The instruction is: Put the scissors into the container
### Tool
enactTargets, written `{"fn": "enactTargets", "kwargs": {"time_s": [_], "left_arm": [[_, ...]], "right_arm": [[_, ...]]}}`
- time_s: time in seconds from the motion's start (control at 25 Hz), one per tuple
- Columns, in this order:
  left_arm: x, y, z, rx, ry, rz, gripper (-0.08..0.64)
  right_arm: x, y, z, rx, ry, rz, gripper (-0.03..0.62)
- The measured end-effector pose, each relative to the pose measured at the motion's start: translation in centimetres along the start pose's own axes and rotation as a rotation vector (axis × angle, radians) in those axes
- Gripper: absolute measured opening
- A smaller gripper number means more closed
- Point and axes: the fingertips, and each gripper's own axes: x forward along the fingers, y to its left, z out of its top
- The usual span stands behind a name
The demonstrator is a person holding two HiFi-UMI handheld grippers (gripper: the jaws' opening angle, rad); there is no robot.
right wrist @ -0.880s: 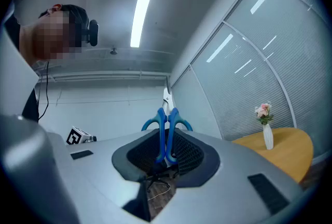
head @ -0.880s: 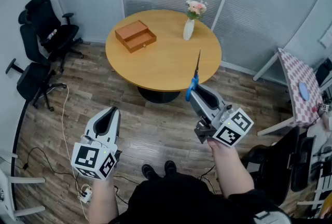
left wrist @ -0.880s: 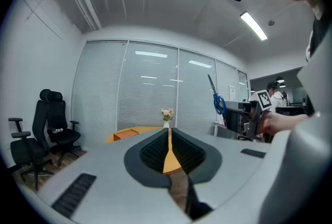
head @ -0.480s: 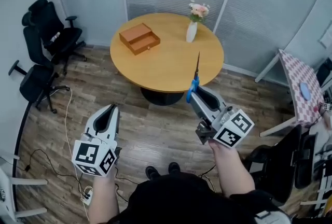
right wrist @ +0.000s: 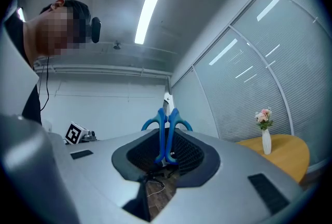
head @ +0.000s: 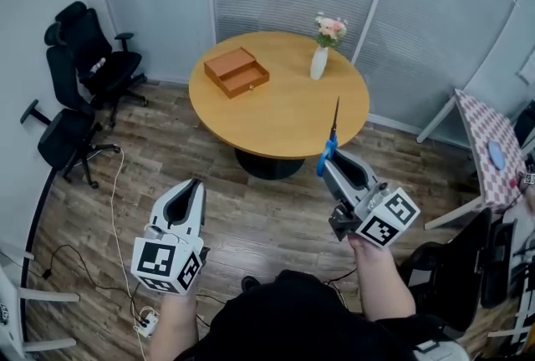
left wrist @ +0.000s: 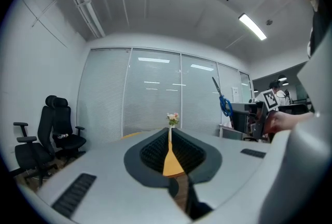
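Observation:
In the head view my right gripper [head: 329,164] is shut on the blue handles of the scissors [head: 332,136], whose blades point up over the near edge of the round table [head: 292,117]. The right gripper view shows the scissors [right wrist: 166,127] clamped between the jaws. A brown wooden container [head: 237,72] with a drawer sits on the table's far left. My left gripper [head: 190,186] hangs over the floor, shut with nothing in it; its own view shows only a thin slit between the jaws of the left gripper [left wrist: 169,140].
A white vase with flowers [head: 321,58] stands at the table's far right side. Black office chairs [head: 79,83] stand at the left, a checkered table [head: 485,146] at the right. A cable [head: 113,209] runs along the wood floor.
The whole head view has shifted: the table and both grippers sit a little further right in the frame. The right gripper still holds the scissors upright; the left stays shut.

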Motion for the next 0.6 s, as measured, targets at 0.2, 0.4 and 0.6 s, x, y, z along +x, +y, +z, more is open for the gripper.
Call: {"fn": "enactTargets", "kwargs": {"time_s": [0.2,0.4,0.6], "left_arm": [[1.2,0.6,-0.5,-0.005,0.008,-0.006,0.029],[3.5,2.0,-1.9,-0.017,0.047,0.004,0.029],[7.8,3.9,-1.6,-0.012,0.062,0.020,0.029]], "right_arm": [[0.6,-0.9,-0.9,-0.001,0.030,-0.006,0.098],[2.1,-3.7,-1.9,0.032,0.032,-0.019,0.098],[5.4,-7.9,-2.1,0.061,0.023,-0.001,0.097]]}}
